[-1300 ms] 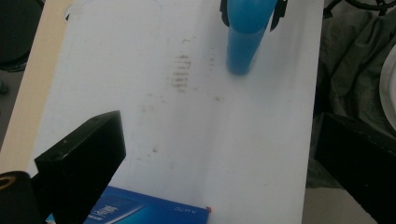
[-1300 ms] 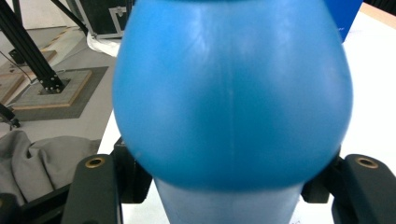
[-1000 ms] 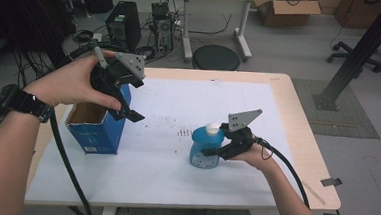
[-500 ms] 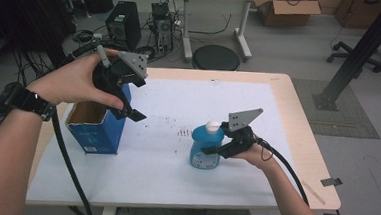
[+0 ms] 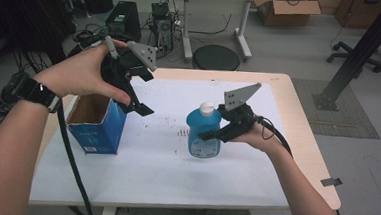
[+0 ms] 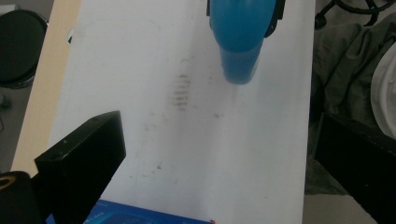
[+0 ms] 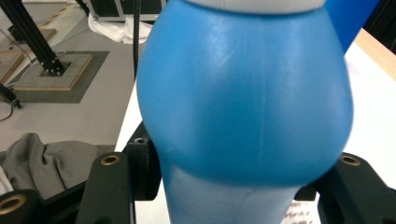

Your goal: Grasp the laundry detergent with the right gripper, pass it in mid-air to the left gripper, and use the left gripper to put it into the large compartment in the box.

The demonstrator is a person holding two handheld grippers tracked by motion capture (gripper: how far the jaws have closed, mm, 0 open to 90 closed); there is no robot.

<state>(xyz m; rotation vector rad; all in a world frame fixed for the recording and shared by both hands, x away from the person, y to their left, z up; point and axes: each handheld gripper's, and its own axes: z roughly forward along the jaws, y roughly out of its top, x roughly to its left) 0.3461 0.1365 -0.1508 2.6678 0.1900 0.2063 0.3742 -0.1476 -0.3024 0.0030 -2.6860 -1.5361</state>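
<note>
High view. My right gripper [image 5: 216,132] clamps a blue bottle [image 5: 204,133] with a white cap, standing upright near the middle of the table [image 5: 296,144], long axis vertical. My left gripper [image 5: 139,106] is raised above the open blue box [image 5: 96,123] that stands toward the table's left edge, its jaws spread and empty. The box lies to the bottom-left of the bottle, well apart from it; my left hand [image 5: 80,73] is the nearer to the box. I judge that the coming move turns on this gap between bottle and box mouth. No writing on either item is readable.

Left gripper view. Jaws wide apart, nothing between them; the bottle [image 6: 240,37] shows ahead at the top, a corner of the box [image 6: 135,217] at the bottom edge.

Right gripper view. The bottle [image 7: 245,107] sits pinched between both jaws at its waist. No label or brand shows on this side.
</note>
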